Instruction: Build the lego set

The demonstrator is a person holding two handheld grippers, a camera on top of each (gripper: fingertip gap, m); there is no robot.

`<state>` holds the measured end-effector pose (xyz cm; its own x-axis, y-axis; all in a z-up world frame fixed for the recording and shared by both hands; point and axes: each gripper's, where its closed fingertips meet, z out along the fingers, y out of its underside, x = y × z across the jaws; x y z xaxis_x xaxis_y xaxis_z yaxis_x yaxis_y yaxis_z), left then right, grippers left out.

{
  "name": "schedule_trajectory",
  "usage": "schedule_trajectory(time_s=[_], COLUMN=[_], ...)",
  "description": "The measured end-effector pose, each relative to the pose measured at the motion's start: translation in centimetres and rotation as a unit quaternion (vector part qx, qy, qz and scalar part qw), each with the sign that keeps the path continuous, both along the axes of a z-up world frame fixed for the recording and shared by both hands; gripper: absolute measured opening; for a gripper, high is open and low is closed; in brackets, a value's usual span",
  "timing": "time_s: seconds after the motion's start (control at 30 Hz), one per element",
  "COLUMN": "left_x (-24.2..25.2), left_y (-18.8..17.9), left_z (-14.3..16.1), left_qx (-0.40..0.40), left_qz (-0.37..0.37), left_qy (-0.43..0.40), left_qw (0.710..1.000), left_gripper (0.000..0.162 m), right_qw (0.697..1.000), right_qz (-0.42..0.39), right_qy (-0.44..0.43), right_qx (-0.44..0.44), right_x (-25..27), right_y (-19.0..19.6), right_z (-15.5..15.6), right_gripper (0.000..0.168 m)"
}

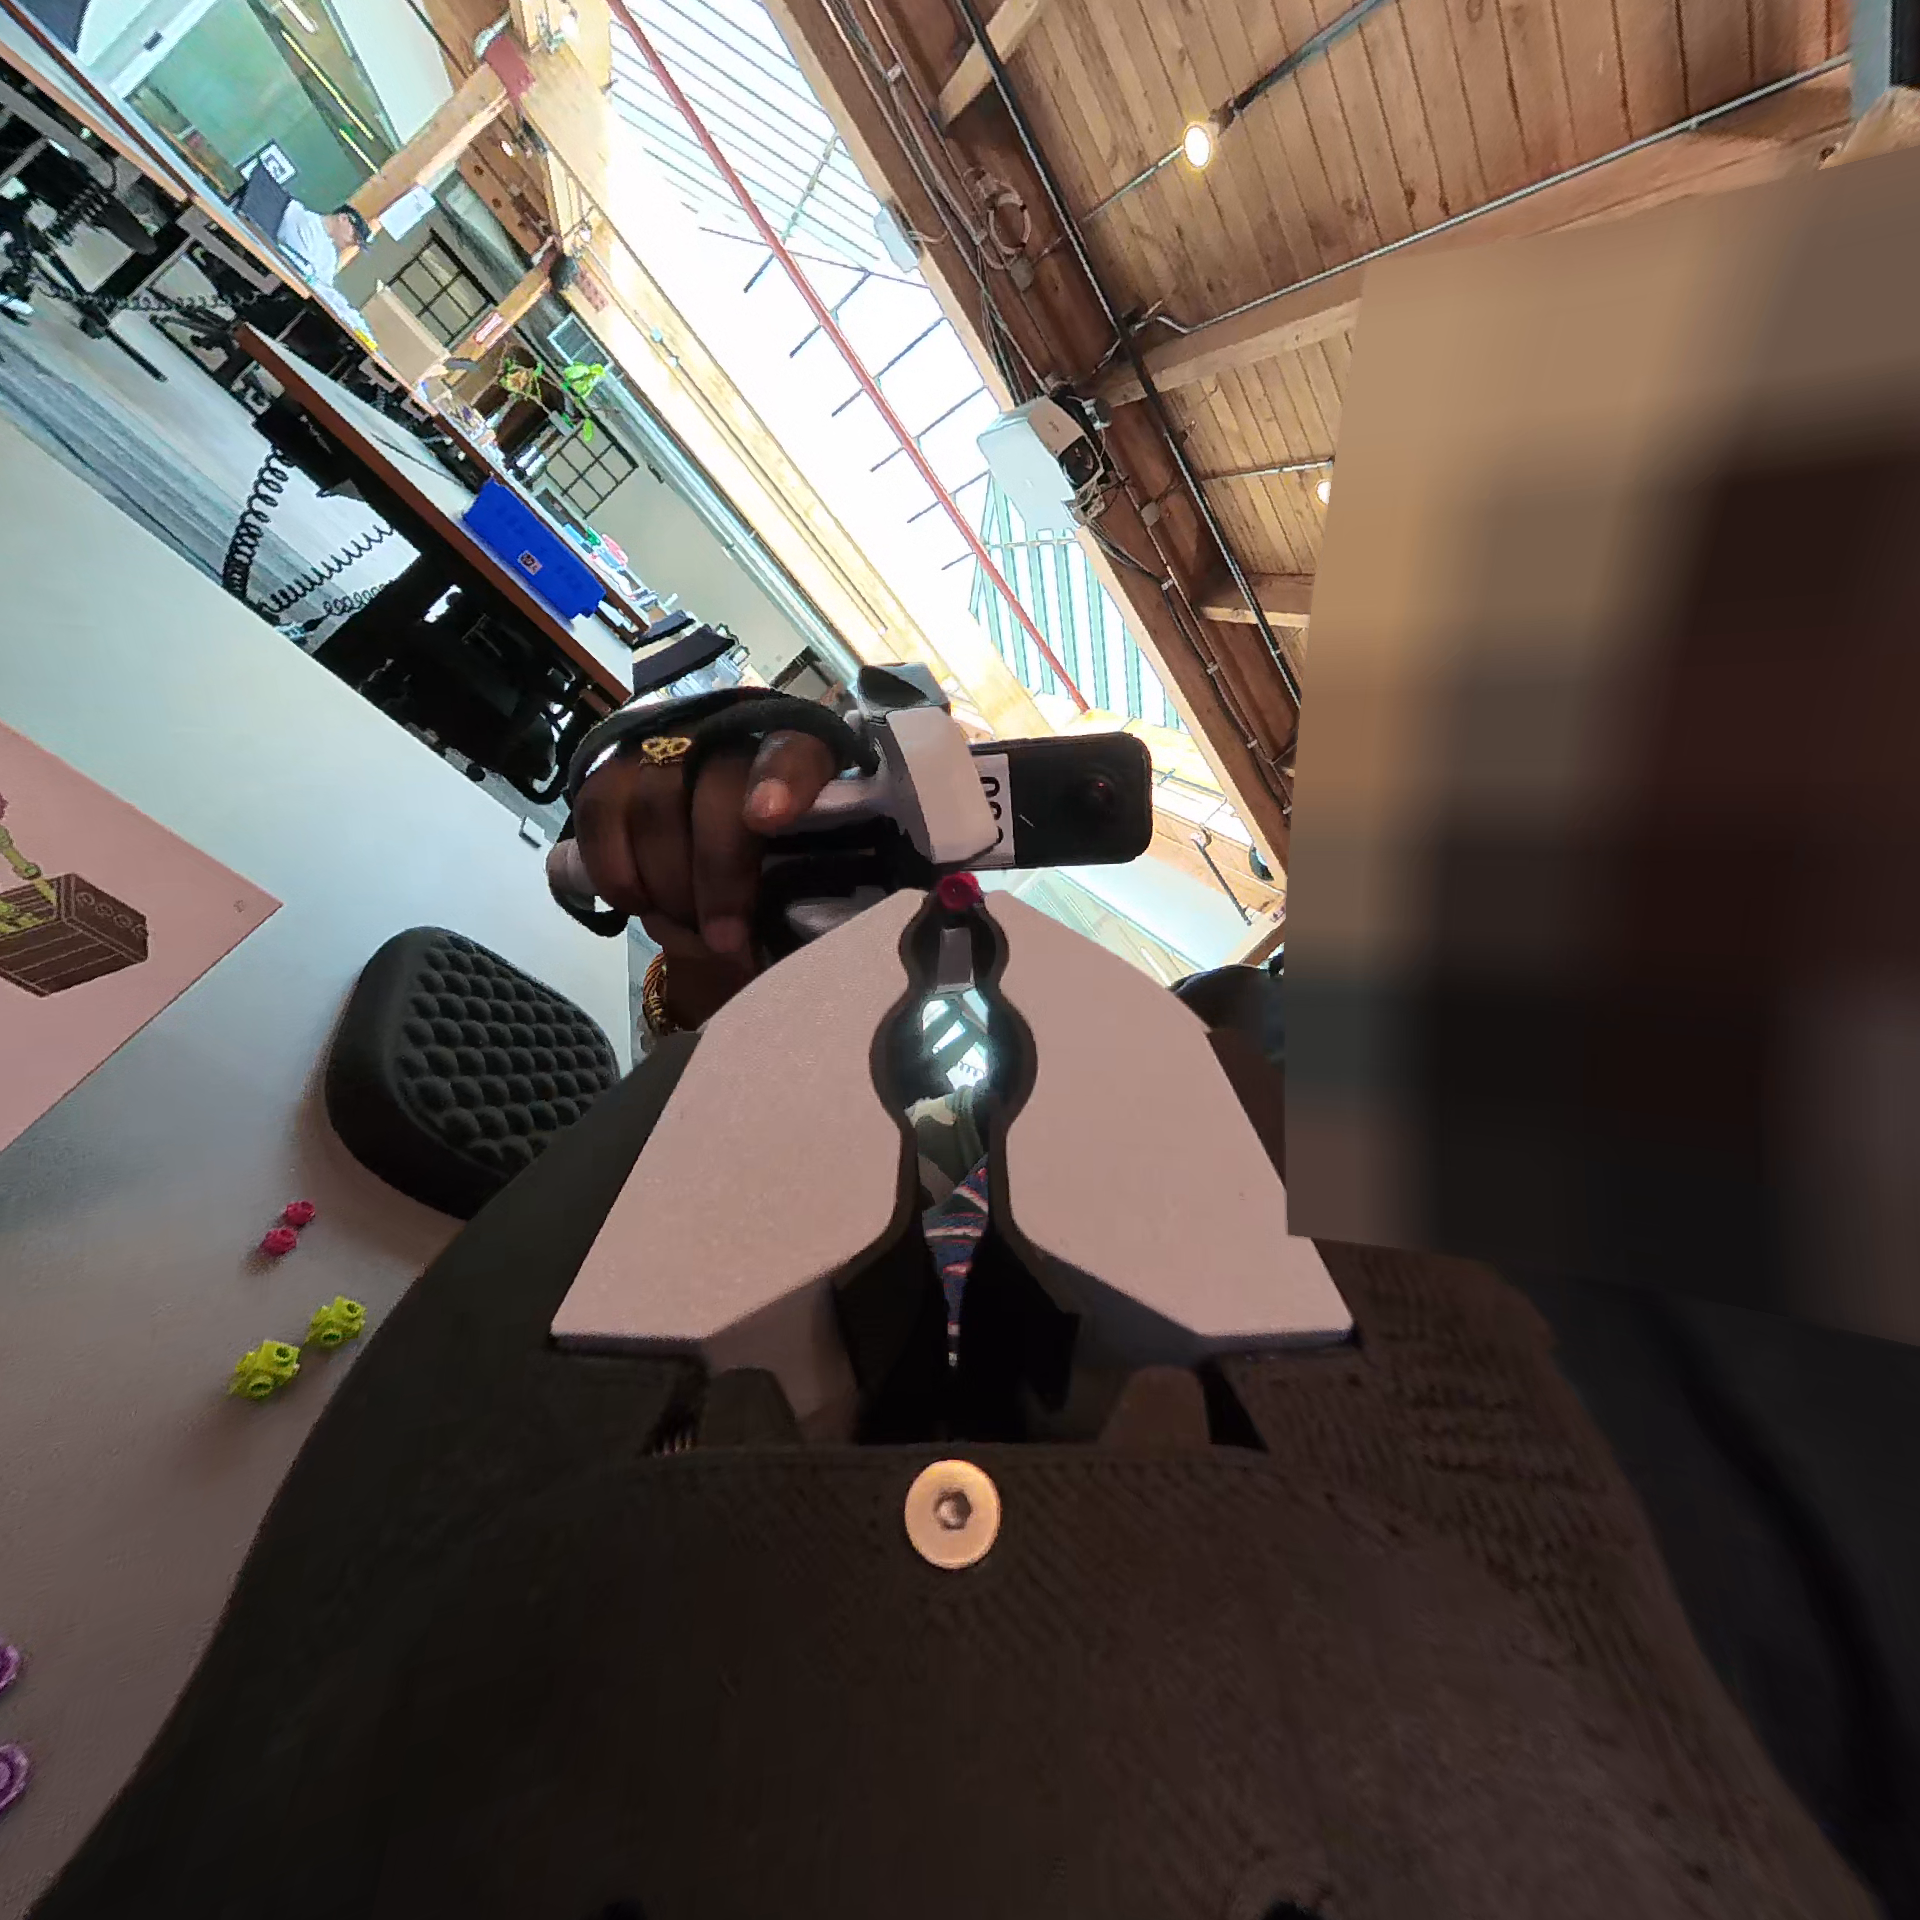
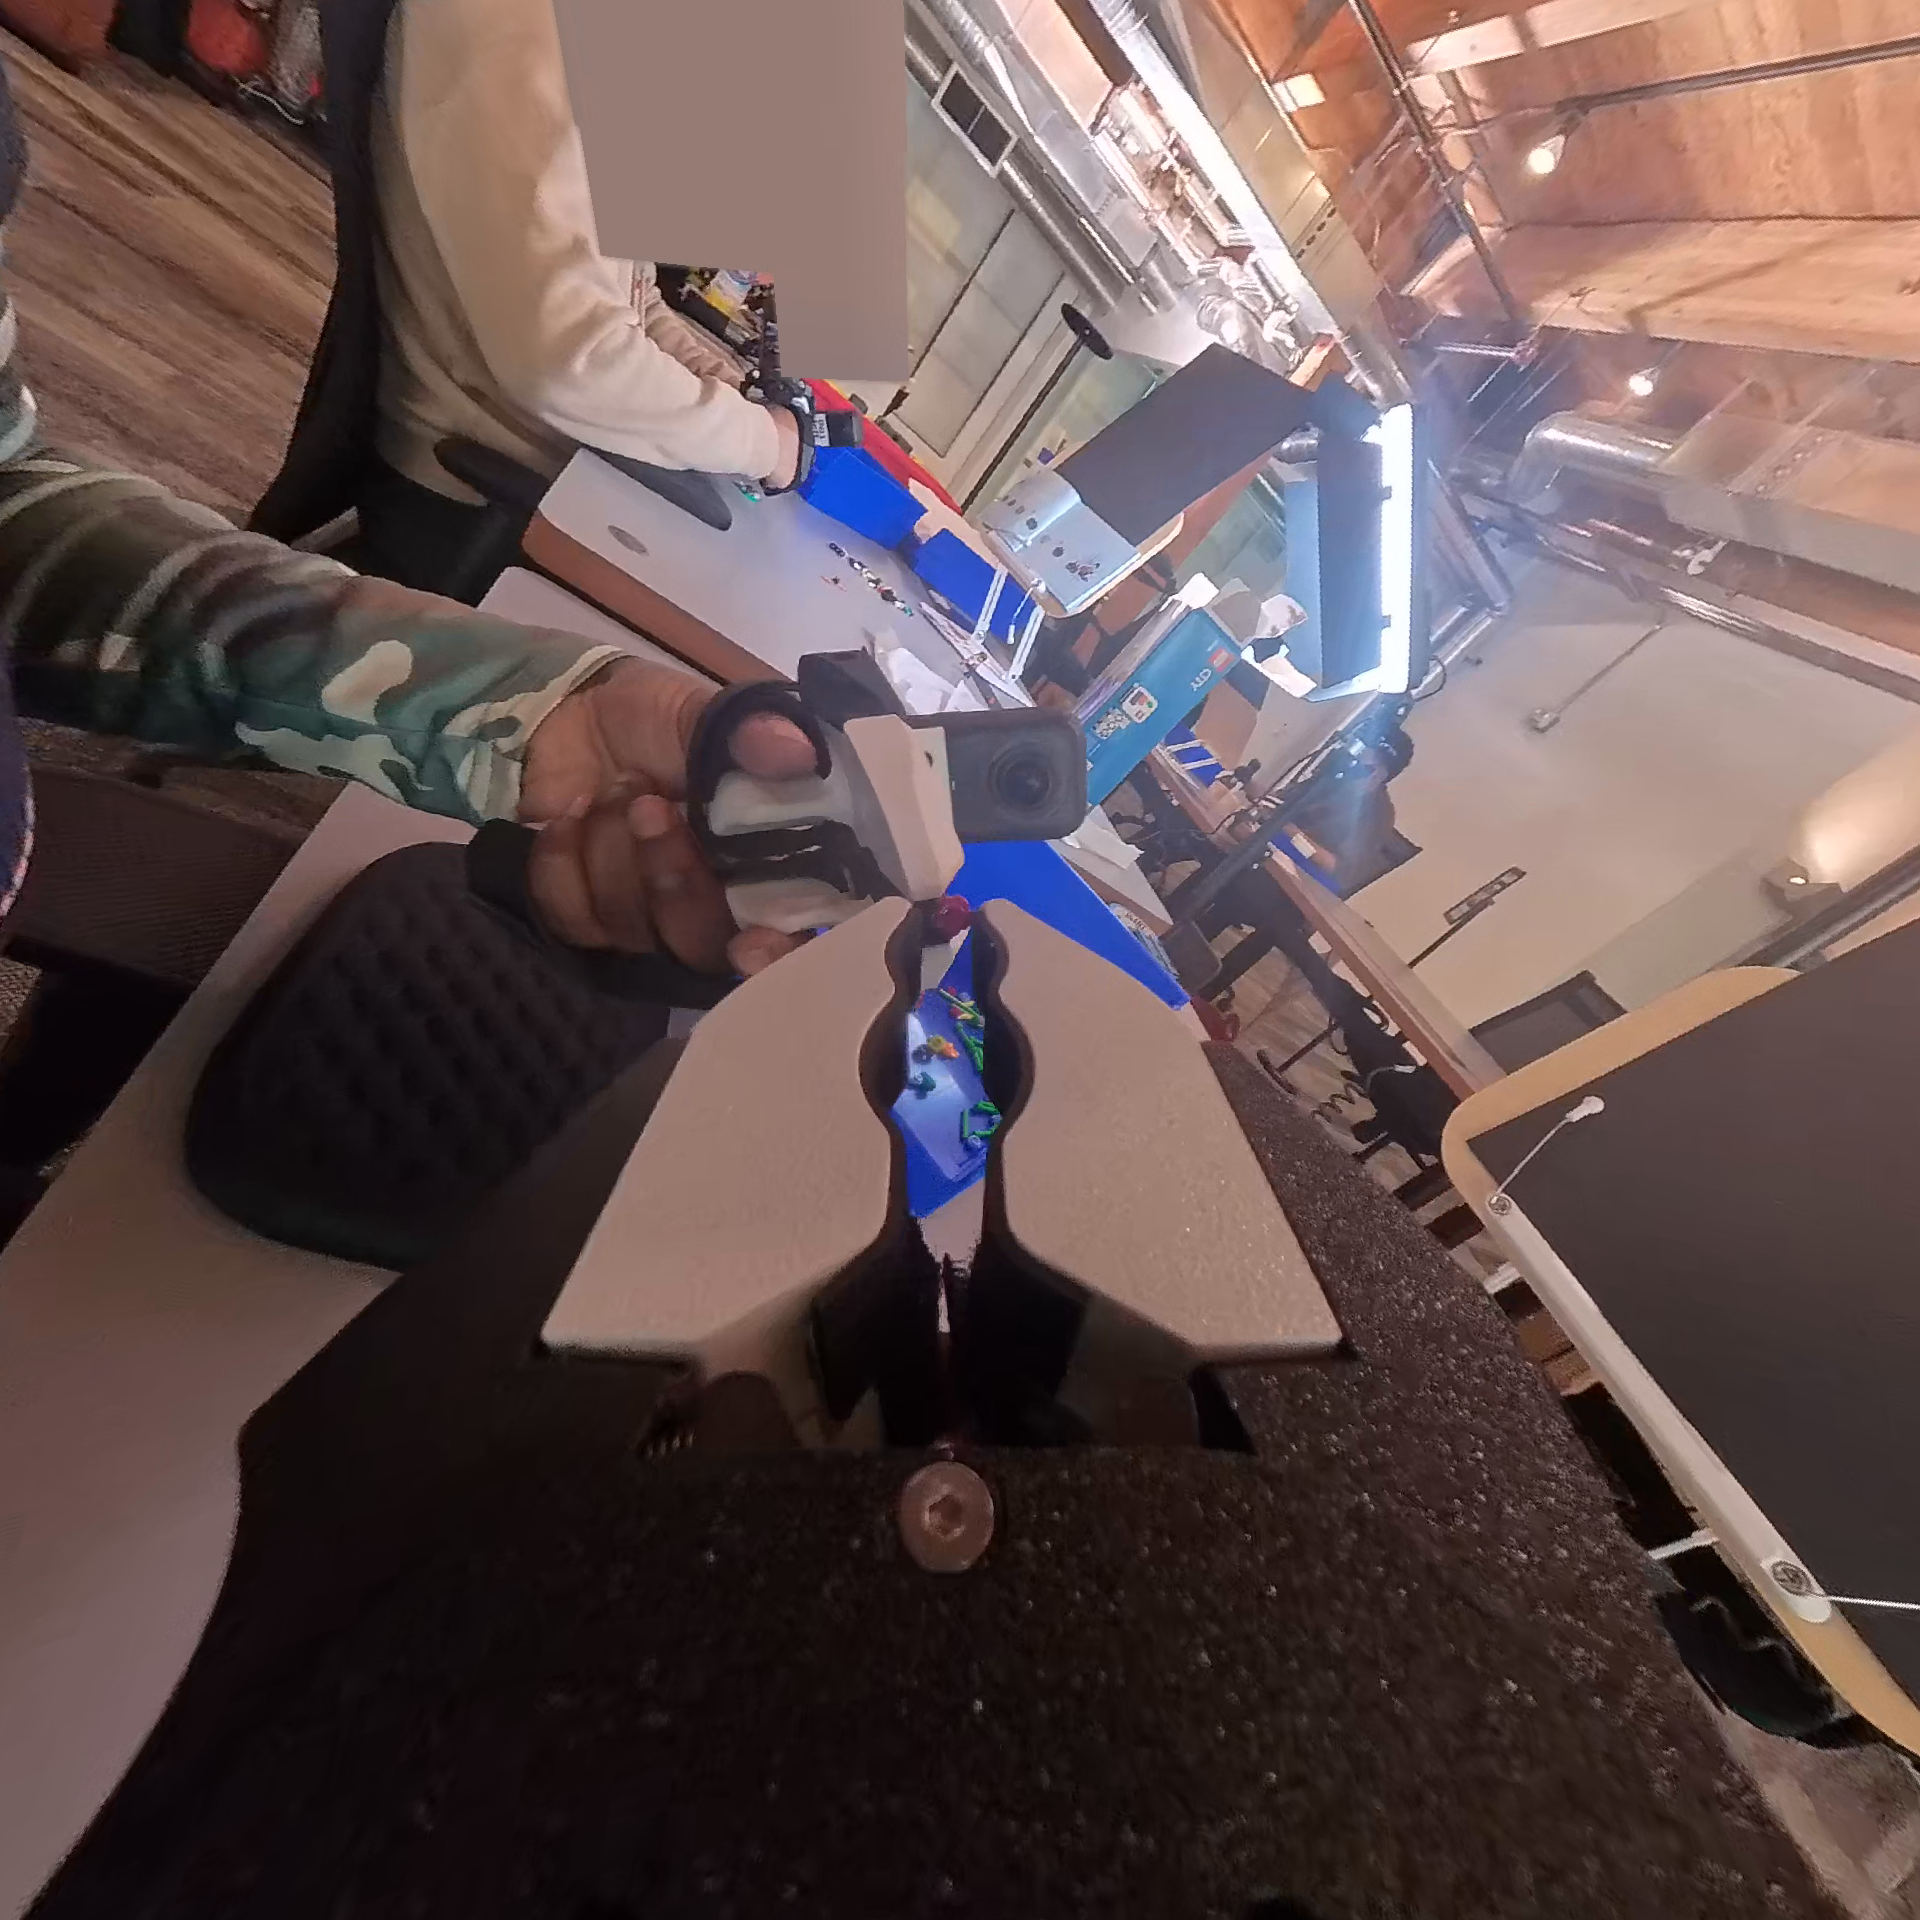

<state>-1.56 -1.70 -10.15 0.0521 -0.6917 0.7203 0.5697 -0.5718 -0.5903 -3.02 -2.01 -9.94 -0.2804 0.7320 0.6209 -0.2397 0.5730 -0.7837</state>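
- Lego piece (image 1: 958,889), small, round and dark red, sits at the very tips of the left gripper (image 1: 956,914), raised above the table and tipped toward the ceiling.
- The left gripper's jaws are nearly closed, pinching the red piece between their tips; only a thin wavy gap shows farther back.
- In the right wrist view the same red piece (image 2: 950,914) appears at the tips of the right gripper (image 2: 948,925), whose jaws are also drawn almost together; both grippers meet nose to nose at the piece, and which one truly bears it I cannot tell.
- Each gripper is held by a hand (image 1: 675,831) on its handle; the left arm wears a camouflage sleeve (image 2: 260,644).
- On the grey table (image 1: 156,727) lie two loose red pieces (image 1: 288,1228), two lime-green pieces (image 1: 299,1347), a pink instruction sheet (image 1: 94,935) and a black cushioned pad (image 1: 468,1060).
- A blue tray of mixed pieces (image 2: 945,1081) shows through the right gripper's gap.
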Motion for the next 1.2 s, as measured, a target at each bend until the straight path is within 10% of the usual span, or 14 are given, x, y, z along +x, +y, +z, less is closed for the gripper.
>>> schedule_trajectory(time_s=[0.43,0.77,1.2], left_x=[-1.5,-11.0,-11.8], left_y=[0.8,-1.1,-2.0], left_z=[-1.7,-7.2,-7.6], left_qx=[-0.001,-0.036,-0.043], left_qz=[0.074,0.312,0.32], left_qy=[0.128,0.54,0.551], left_qw=[0.989,0.781,0.77], left_gripper=[0.02,0.029,0.03], right_qw=[0.996,0.881,0.855], right_qz=[-0.015,-0.137,-0.162], right_qy=[-0.072,-0.451,-0.493], right_qx=[-0.041,-0.037,-0.013], right_x=[2.1,9.2,9.6], right_y=[2.2,6.4,6.7], right_z=[-2.1,-18.7,-20.8], right_gripper=[0.007,0.007,0.01])
